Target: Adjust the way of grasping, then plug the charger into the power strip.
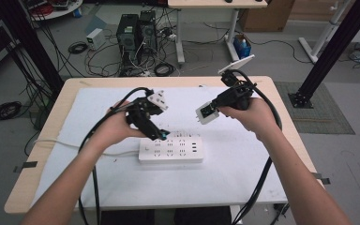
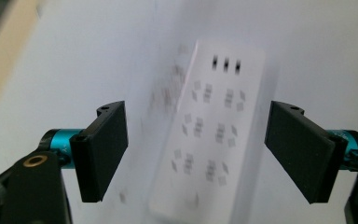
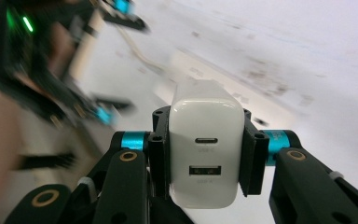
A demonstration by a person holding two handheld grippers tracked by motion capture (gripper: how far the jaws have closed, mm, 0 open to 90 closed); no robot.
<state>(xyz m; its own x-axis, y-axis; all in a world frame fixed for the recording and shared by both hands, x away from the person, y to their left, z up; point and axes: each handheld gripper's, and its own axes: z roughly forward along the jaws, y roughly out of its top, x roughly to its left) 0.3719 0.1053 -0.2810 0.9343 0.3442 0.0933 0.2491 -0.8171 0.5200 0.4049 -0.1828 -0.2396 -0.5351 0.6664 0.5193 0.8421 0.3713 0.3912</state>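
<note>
Counting one charger (image 3: 205, 154), one power strip (image 1: 170, 150)

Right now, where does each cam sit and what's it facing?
High view: above the person's side, facing forward and down on the table; both forearms enter from below.
Left gripper view: rides the left gripper, looking down between open jaws at the power strip.
Right gripper view: rides the right gripper, jaws clamping a white charger.
Shared: high and left gripper views both show the power strip.

Left claw (image 2: 196, 156) jaws spread wide, nothing gripped; blurred white power strip (image 2: 213, 130) between them on white table cover (image 2: 74, 56).
</note>
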